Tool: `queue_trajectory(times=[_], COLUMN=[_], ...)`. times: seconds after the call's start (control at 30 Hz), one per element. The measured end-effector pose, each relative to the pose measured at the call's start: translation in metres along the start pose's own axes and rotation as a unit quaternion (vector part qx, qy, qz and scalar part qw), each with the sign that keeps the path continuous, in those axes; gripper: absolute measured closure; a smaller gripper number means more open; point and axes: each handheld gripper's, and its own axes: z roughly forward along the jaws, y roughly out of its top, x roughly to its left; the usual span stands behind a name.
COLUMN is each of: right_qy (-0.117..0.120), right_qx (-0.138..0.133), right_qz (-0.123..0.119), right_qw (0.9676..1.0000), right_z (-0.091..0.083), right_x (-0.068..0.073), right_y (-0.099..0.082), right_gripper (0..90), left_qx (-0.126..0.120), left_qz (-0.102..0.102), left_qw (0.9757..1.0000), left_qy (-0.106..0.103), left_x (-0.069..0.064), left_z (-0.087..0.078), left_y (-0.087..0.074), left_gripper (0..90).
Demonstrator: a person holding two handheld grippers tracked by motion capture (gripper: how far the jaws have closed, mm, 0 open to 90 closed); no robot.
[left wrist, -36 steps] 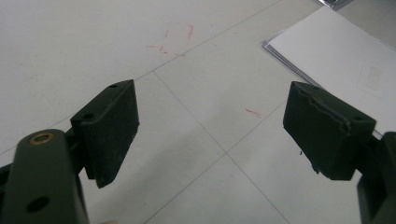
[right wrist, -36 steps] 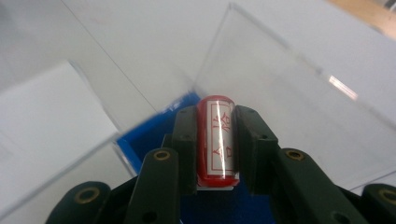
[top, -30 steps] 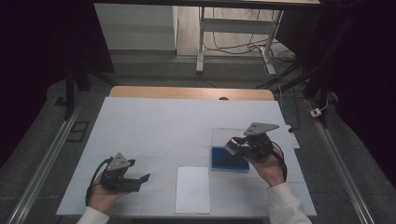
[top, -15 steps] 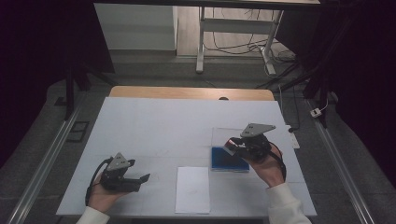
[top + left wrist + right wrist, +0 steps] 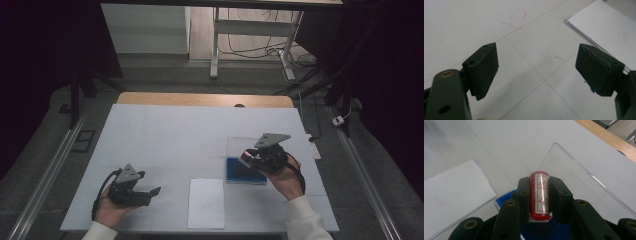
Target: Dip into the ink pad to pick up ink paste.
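My right gripper (image 5: 539, 183) is shut on a red cylindrical stamp (image 5: 541, 201) that has a white label with red characters. It hovers over a blue ink pad (image 5: 504, 198) whose clear lid (image 5: 576, 182) lies open behind it. In the high view the right gripper (image 5: 248, 158) sits at the right of the table above the blue ink pad (image 5: 239, 173). Near the front left edge, my left gripper (image 5: 153, 193) rests low on the table. Its jaws stand wide apart, and the left gripper (image 5: 536, 67) has nothing between them.
A white sheet of paper (image 5: 206, 202) lies at the front middle, between the two hands, and also appears as the paper (image 5: 609, 32) and the paper (image 5: 454, 192). The white table (image 5: 190, 135) has faint red marks (image 5: 517, 17). A wooden strip (image 5: 200, 99) runs along the far edge.
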Motion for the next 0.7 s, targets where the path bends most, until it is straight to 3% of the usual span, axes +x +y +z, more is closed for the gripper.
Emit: queue_trajectory(times=[0.7], right_qy=[-0.006], right_qx=[0.05], right_qz=[-0.007], right_qw=[0.9987], right_z=[0.023], right_x=[0.0], right_y=[-0.009], right_gripper=[69.9], left_qx=[0.002], left_qz=[0.0], left_qw=[1.0], left_qy=[-0.002], left_x=[0.0], left_z=[0.0], left_y=[0.0], left_gripper=[18.7])
